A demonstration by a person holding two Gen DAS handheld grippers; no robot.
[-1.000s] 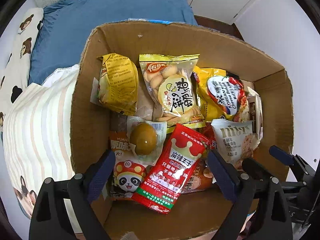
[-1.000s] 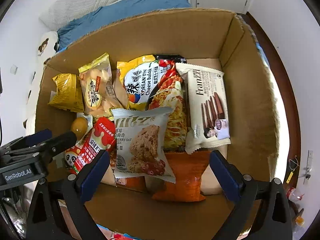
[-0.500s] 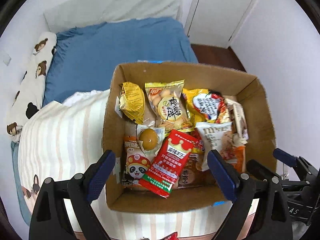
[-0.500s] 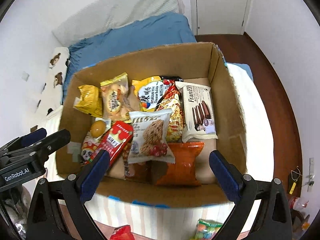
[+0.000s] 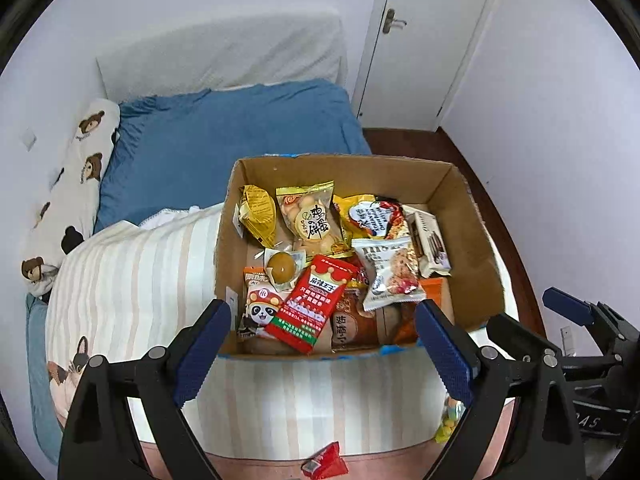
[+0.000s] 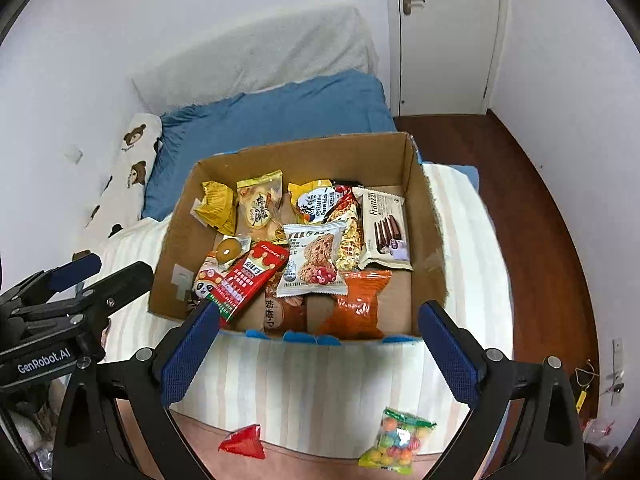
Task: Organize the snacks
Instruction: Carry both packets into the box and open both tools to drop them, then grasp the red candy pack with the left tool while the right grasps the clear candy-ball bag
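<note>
An open cardboard box full of snack packets sits on the striped bedcover. A red packet lies on top at its near left, an oat cookie packet in the middle. Outside the box, near me, lie a small red packet and a clear bag of coloured candy balls. My left gripper and my right gripper are both open and empty, held above the bed in front of the box.
The striped cover lies over a bed with a blue blanket and a bear-print pillow. A white door and a dark wood floor are to the right. The left gripper shows at the left of the right wrist view.
Both grippers have pulled up and back from inside the box. The whole box, the bed and the two loose packets in front have come into view. Both stay open.
</note>
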